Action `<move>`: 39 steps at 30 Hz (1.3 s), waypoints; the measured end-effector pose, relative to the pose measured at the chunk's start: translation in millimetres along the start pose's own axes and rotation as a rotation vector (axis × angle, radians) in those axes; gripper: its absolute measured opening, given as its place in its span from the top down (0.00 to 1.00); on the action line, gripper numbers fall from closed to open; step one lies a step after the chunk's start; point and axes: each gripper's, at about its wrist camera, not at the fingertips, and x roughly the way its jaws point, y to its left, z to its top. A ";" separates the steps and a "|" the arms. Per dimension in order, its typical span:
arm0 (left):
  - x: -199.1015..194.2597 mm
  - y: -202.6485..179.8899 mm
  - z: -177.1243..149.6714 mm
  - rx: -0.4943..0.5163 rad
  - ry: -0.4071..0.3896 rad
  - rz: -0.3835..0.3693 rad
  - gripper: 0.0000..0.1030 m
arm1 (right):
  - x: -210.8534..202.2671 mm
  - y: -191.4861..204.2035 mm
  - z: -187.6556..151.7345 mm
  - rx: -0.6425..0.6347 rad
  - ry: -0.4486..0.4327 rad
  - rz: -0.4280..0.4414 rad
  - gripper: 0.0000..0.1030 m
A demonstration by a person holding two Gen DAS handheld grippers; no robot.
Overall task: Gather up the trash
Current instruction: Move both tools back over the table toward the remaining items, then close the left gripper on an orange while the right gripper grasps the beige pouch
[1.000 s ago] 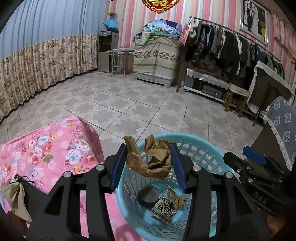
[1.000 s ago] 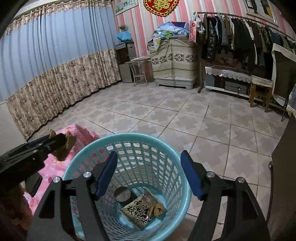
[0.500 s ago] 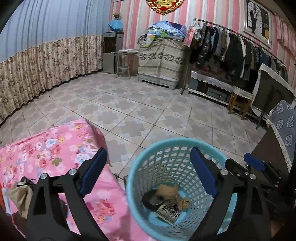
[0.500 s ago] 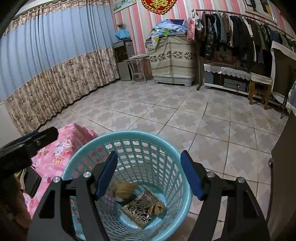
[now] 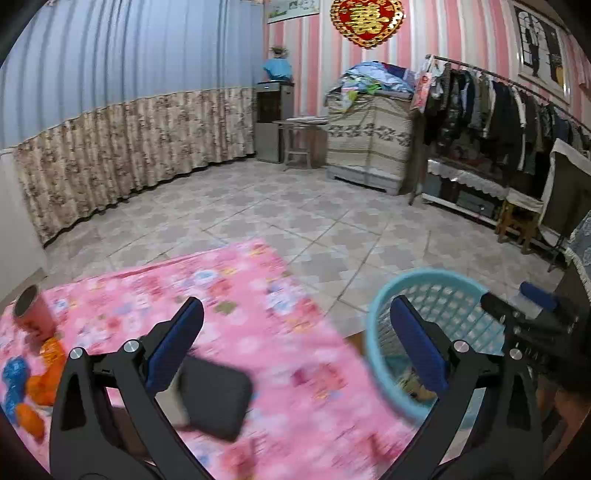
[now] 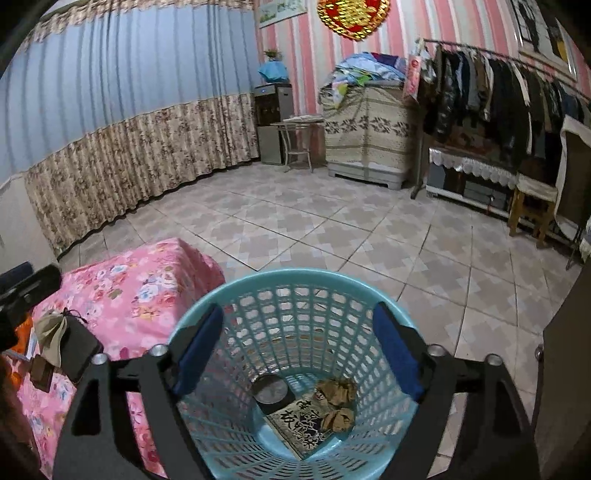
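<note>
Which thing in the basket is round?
The dark round lid at the bottom of the blue basket. The printed wrapper is flat, the brown wads are crumpled.

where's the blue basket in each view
Left wrist: blue basket sits lower right, beside the pink floral cloth, partly behind the left gripper.
Right wrist: it fills the bottom centre, rim between the right gripper fingers.
Shared landmark: the red wall ornament at top.
</note>
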 end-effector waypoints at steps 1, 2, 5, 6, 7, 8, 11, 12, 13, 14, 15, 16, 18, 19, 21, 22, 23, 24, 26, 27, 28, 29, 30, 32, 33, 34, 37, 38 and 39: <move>-4.3 5.7 -2.9 0.003 0.001 0.013 0.05 | 0.3 4.4 0.1 -0.004 0.005 0.007 0.15; -11.7 15.9 -8.0 0.004 0.002 0.037 0.05 | 0.3 7.7 0.2 -0.004 0.010 0.013 0.15; -29.8 40.4 -19.1 -0.011 -0.001 0.067 0.05 | -2.7 21.2 -3.7 -0.001 0.018 0.039 0.13; -38.6 52.6 -24.0 -0.014 -0.005 0.088 0.05 | -5.1 26.7 -5.0 -0.001 0.016 0.044 0.10; -44.8 62.1 -27.8 -0.017 -0.007 0.108 0.05 | -6.6 31.3 -6.2 -0.002 0.013 0.047 0.08; -50.9 72.5 -32.0 -0.019 -0.009 0.126 0.05 | -9.8 39.7 -7.4 -0.009 0.008 0.056 0.08; -70.3 105.5 -47.0 -0.014 -0.013 0.183 0.05 | -17.0 60.0 -11.5 -0.027 -0.001 0.072 0.08; -76.6 117.3 -52.5 -0.008 -0.012 0.211 0.05 | -20.0 70.5 -13.4 -0.028 -0.005 0.089 0.07; -82.1 129.5 -57.6 -0.009 -0.010 0.232 0.05 | -21.4 77.4 -14.7 -0.028 -0.005 0.104 0.06; -86.3 140.3 -62.3 -0.016 -0.006 0.248 0.05 | -23.3 88.1 -16.1 -0.028 -0.003 0.125 0.06; -91.8 154.3 -68.1 -0.034 -0.002 0.264 0.05 | -25.2 99.8 -17.0 -0.026 -0.001 0.145 0.06; -95.4 165.2 -72.3 -0.049 0.001 0.276 0.05 | -27.1 106.7 -19.2 -0.027 0.002 0.162 0.06; -103.0 189.6 -82.7 -0.079 0.012 0.308 0.05 | -29.5 127.8 -23.8 -0.046 0.012 0.197 0.06; -105.5 200.5 -87.5 -0.089 0.018 0.322 0.05 | -30.1 136.1 -26.7 -0.063 0.015 0.202 0.06; -109.7 219.6 -96.4 -0.112 0.024 0.346 0.05 | -30.0 157.2 -33.3 -0.122 0.023 0.201 0.06; -110.2 227.6 -100.0 -0.124 0.029 0.352 0.05 | -29.6 163.1 -35.6 -0.144 0.025 0.198 0.06; -111.0 240.1 -105.7 -0.142 0.042 0.360 0.05 | -29.2 170.5 -37.9 -0.165 0.028 0.195 0.06; -110.8 247.3 -109.7 -0.153 0.052 0.360 0.05 | -30.0 174.7 -40.5 -0.178 0.029 0.194 0.06; -111.2 264.5 -117.7 -0.175 0.074 0.357 0.05 | -28.8 186.1 -43.8 -0.201 0.045 0.204 0.06; -110.3 270.4 -120.9 -0.177 0.084 0.364 0.05 | -27.6 190.6 -45.1 -0.206 0.059 0.210 0.06; -109.8 273.0 -123.6 -0.176 0.092 0.368 0.06 | -26.6 192.6 -44.7 -0.206 0.069 0.221 0.06; -108.4 277.7 -126.2 -0.174 0.104 0.371 0.06 | -26.2 195.2 -45.0 -0.206 0.077 0.235 0.06; -106.9 281.0 -128.5 -0.173 0.113 0.373 0.09 | -25.3 199.5 -46.0 -0.207 0.088 0.246 0.06; -103.1 288.3 -133.3 -0.173 0.132 0.370 0.13 | -22.2 210.3 -47.9 -0.217 0.103 0.250 0.06; -100.4 293.1 -136.4 -0.179 0.144 0.364 0.17 | -21.0 214.7 -49.1 -0.225 0.107 0.250 0.06; -97.8 297.1 -139.2 -0.188 0.155 0.355 0.20 | -19.5 218.1 -50.2 -0.230 0.111 0.249 0.06; -89.1 306.9 -146.1 -0.220 0.193 0.325 0.27 | -13.6 229.2 -53.2 -0.246 0.128 0.259 0.06; -87.6 308.0 -147.5 -0.226 0.198 0.318 0.28 | -11.8 232.3 -54.2 -0.249 0.133 0.263 0.06; -84.6 310.5 -149.0 -0.231 0.205 0.308 0.30 | -9.7 234.5 -54.4 -0.251 0.138 0.265 0.06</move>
